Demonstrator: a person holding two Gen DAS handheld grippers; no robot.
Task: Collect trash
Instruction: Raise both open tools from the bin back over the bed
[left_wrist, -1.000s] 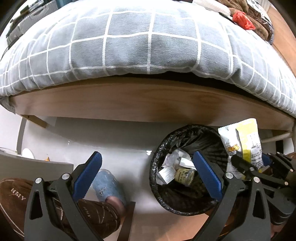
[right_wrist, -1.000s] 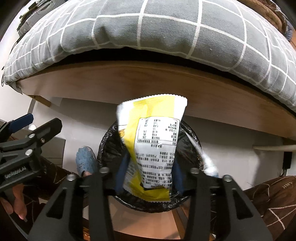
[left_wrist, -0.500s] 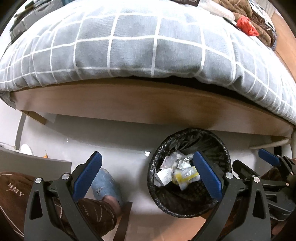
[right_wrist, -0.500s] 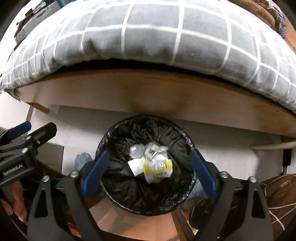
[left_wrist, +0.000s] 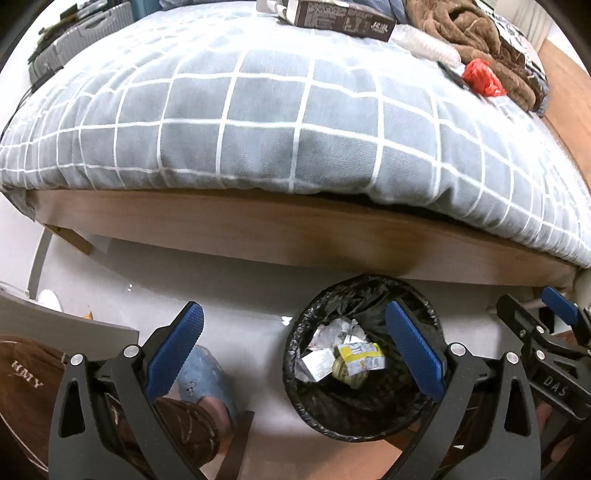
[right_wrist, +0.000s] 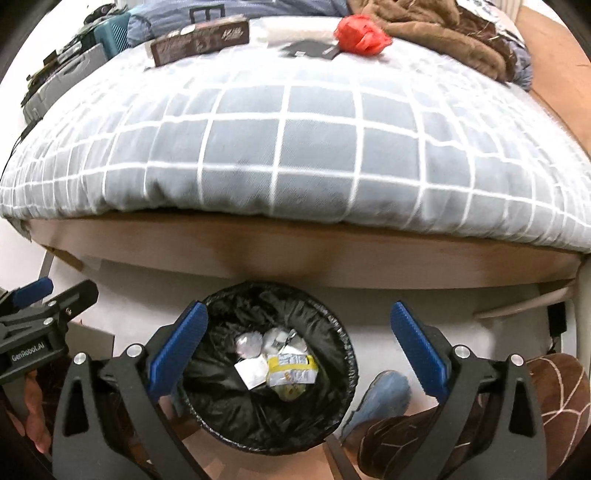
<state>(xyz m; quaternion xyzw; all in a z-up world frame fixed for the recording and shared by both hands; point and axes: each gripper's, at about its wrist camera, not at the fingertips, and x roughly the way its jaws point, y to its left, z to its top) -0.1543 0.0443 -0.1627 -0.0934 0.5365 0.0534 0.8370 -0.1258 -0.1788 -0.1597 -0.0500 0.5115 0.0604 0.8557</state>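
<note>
A black-lined trash bin (left_wrist: 321, 413) (right_wrist: 343, 354) stands on the floor in front of the bed. A yellow and white snack wrapper (left_wrist: 360, 360) (right_wrist: 291, 371) lies in it among several crumpled papers. My left gripper (left_wrist: 295, 350) is open and empty, above the floor just left of the bin. My right gripper (right_wrist: 299, 347) is open and empty, above the bin. On the bed lie a red crumpled wrapper (right_wrist: 362, 37) (left_wrist: 482, 77), a dark brown carton (right_wrist: 201, 40) (left_wrist: 343, 18) and a flat black item (right_wrist: 310, 48).
A bed with a grey checked duvet (left_wrist: 277, 118) (right_wrist: 295, 147) on a wooden frame (left_wrist: 295, 236) fills the upper view. Brown clothing (right_wrist: 450, 40) is piled at its far right. The person's blue slippers (left_wrist: 203, 376) (right_wrist: 380, 398) stand beside the bin.
My right gripper opened and let go of the yellow wrapper, which dropped into the bin. Both grippers then rose, bringing the bed top into view.
</note>
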